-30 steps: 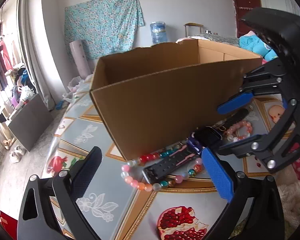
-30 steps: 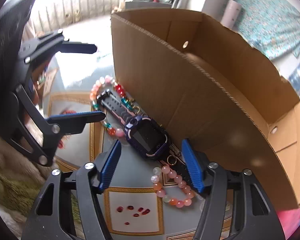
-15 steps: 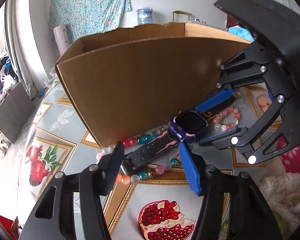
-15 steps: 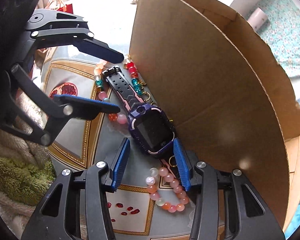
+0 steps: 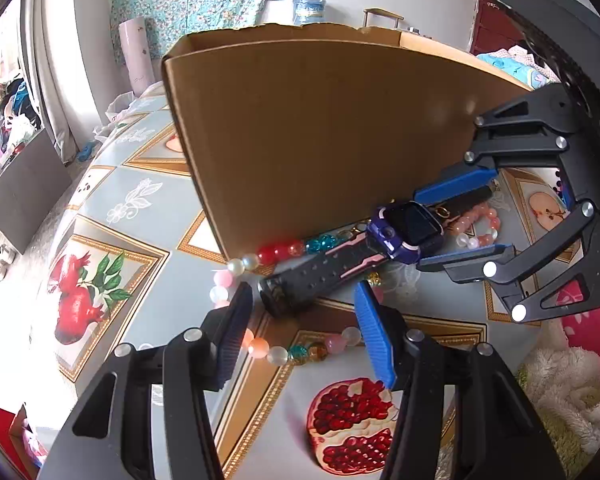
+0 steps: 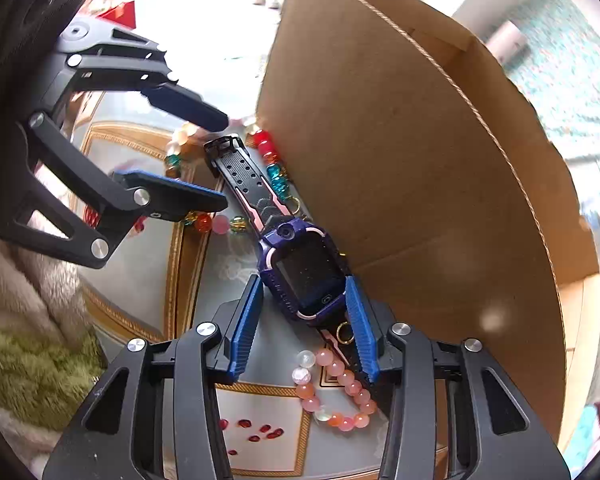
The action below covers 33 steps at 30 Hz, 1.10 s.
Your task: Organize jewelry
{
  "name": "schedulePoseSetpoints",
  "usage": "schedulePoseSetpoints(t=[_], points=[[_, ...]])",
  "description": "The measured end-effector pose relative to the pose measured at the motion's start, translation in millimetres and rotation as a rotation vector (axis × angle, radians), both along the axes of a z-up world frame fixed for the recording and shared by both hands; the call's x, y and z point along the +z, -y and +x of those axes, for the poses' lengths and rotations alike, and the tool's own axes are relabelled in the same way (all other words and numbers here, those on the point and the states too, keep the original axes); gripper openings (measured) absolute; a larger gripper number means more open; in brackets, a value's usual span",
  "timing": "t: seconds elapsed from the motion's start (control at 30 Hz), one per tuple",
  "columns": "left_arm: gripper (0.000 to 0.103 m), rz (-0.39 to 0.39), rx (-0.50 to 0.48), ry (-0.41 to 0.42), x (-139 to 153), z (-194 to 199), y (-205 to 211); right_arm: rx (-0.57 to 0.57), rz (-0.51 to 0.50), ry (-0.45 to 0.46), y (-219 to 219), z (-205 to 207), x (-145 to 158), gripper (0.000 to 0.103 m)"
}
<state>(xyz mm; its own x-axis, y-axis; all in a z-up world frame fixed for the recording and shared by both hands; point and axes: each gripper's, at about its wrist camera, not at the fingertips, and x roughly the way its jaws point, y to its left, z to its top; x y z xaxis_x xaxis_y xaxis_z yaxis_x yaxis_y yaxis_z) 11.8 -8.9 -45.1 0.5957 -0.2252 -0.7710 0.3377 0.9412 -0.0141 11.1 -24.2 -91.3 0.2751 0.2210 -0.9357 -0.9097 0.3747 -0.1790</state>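
One purple smartwatch with black strap (image 6: 300, 268) on the patterned counter (image 5: 140, 216), two beaded bracelets, multicoloured (image 5: 284, 250) and pink (image 6: 336, 392), one cardboard box (image 5: 320, 132), left hand-held gripper (image 5: 300, 320) half-spread astride the strap end, right hand-held gripper (image 6: 304, 320) just narrowed around the watch case, contact unclear.

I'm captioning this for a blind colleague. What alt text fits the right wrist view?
The right claw straddles the purple face of a smartwatch lying on a patterned tablecloth against a tall cardboard box, its jaws having just been closing. The left claw straddles the strap end; beaded bracelets lie around the watch.

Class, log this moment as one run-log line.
left gripper: straddles black strap end | right gripper: closing around purple smartwatch | brown cardboard box: beside
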Motion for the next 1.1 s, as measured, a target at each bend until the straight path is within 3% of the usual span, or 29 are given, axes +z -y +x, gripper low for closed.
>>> schedulePoseSetpoints(t=[0.2, 0.53, 0.77, 0.87, 1.1], points=[[0.052, 0.005, -0.039, 0.044, 9, -5, 6, -0.086, 0.059, -0.069, 8, 10, 5, 0.039], [0.052, 0.262, -0.149, 0.157, 1, -19, 40, -0.14, 0.162, -0.221, 24, 41, 5, 0.039], [0.052, 0.304, -0.185, 0.16, 1, -20, 51, -0.162, 0.224, -0.289, 35, 58, -2, 0.038], [0.052, 0.344, -0.199, 0.184, -1, -22, 56, -0.192, 0.271, -0.333, 60, 64, 3, 0.038], [0.02, 0.385, -0.215, 0.184, -5, -33, 64, -0.205, 0.335, -0.363, 88, 80, 6, 0.038]])
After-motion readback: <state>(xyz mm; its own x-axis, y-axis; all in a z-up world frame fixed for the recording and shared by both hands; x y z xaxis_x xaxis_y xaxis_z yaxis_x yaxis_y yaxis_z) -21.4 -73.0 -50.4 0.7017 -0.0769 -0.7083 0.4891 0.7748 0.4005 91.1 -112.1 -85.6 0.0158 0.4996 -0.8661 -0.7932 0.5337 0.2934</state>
